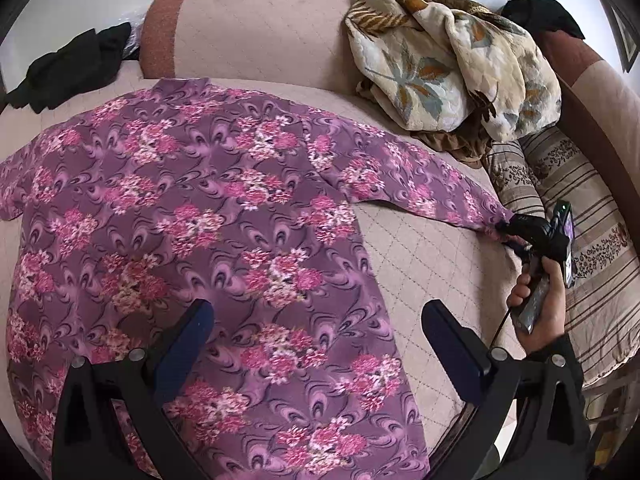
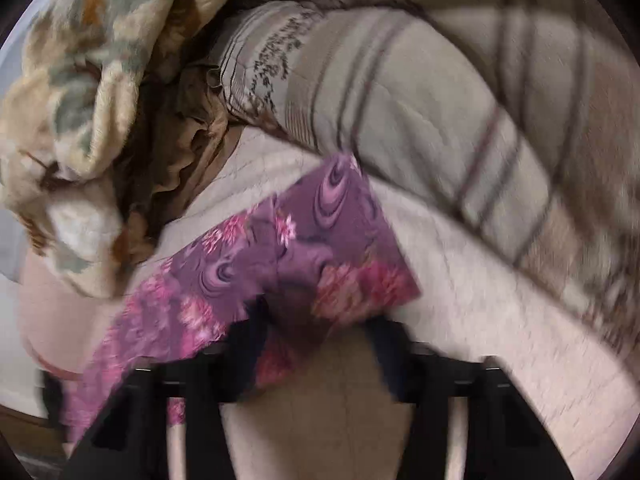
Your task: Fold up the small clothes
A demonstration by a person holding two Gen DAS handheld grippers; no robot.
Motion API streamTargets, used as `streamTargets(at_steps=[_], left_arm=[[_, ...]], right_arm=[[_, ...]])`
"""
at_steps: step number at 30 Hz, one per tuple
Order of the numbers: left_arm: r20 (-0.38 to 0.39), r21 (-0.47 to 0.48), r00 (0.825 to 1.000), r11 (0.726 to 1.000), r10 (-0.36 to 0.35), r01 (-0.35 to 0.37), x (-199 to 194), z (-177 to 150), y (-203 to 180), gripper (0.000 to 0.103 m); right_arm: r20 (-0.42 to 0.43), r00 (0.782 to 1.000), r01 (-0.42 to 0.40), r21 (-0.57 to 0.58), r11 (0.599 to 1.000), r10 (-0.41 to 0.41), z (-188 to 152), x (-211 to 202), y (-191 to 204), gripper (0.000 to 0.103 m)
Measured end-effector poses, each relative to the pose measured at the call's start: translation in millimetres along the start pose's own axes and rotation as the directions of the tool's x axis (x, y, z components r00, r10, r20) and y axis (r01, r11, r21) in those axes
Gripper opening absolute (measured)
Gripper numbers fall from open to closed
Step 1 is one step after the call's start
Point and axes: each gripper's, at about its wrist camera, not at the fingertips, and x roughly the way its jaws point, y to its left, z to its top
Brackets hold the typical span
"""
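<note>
A purple shirt with pink flowers [image 1: 200, 220] lies spread flat on a pale quilted bed cover [image 1: 432, 248]. My left gripper [image 1: 316, 340] is open and hovers above the shirt's lower body, empty. My right gripper [image 1: 510, 232] is shut on the end of the shirt's right sleeve [image 1: 440, 192], stretched out to the right. In the blurred right wrist view the sleeve cuff [image 2: 320, 248] drapes over my right gripper [image 2: 316, 320], pinched between the fingers.
A crumpled leaf-patterned blanket [image 1: 452, 60] lies at the back right, also in the right wrist view [image 2: 80, 100]. A striped quilt [image 1: 580, 220] lies along the right. Black clothes [image 1: 72, 68] lie at the back left. A pink headboard [image 1: 256, 28] stands behind.
</note>
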Motion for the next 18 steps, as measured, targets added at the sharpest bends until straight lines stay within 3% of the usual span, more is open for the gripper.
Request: streamTargets(at_steps=[1, 4, 6, 9, 10, 12, 14, 18], left_arm=[[0.003, -0.004, 1.000, 1.000, 0.004, -0.004, -3, -1, 3, 0.103], [0.018, -0.029, 1.000, 1.000, 0.001, -0.001, -16, -5, 17, 0.103], [0.027, -0.051, 1.000, 0.999, -0.008, 0.009, -27, -8, 29, 0.103], [0.048, -0.094, 0.999, 0.995, -0.022, 0.026, -45, -13, 51, 0.103], [0.061, -0.107, 0.998, 0.994, -0.022, 0.028, -52, -14, 60, 0.103], [0.087, -0.139, 0.996, 0.990, -0.003, 0.015, -67, -16, 80, 0.103], [0.104, -0.187, 0.995, 0.982, 0.010, 0.010, -79, -20, 107, 0.103], [0.109, -0.304, 0.993, 0.952, 0.049, -0.013, -91, -35, 167, 0.103]], right_arm=[[-0.003, 1.000, 0.001, -0.018, 1.000, -0.001, -1, -1, 7, 0.015], [0.090, 0.996, 0.022, -0.126, 0.992, -0.011, 0, -32, 38, 0.015], [0.192, 0.980, 0.004, -0.265, 0.964, 0.048, -16, -82, 78, 0.015], [0.285, 0.943, -0.021, -0.470, 0.882, 0.174, -55, -149, 142, 0.015], [0.304, 0.923, -0.033, -0.550, 0.834, 0.237, -77, -175, 169, 0.015], [0.282, 0.894, -0.075, -0.673, 0.736, 0.349, -123, -214, 211, 0.015], [0.212, 0.881, -0.140, -0.738, 0.661, 0.424, -165, -233, 239, 0.015], [-0.031, 0.861, -0.322, -0.806, 0.497, 0.508, -274, -241, 276, 0.015]])
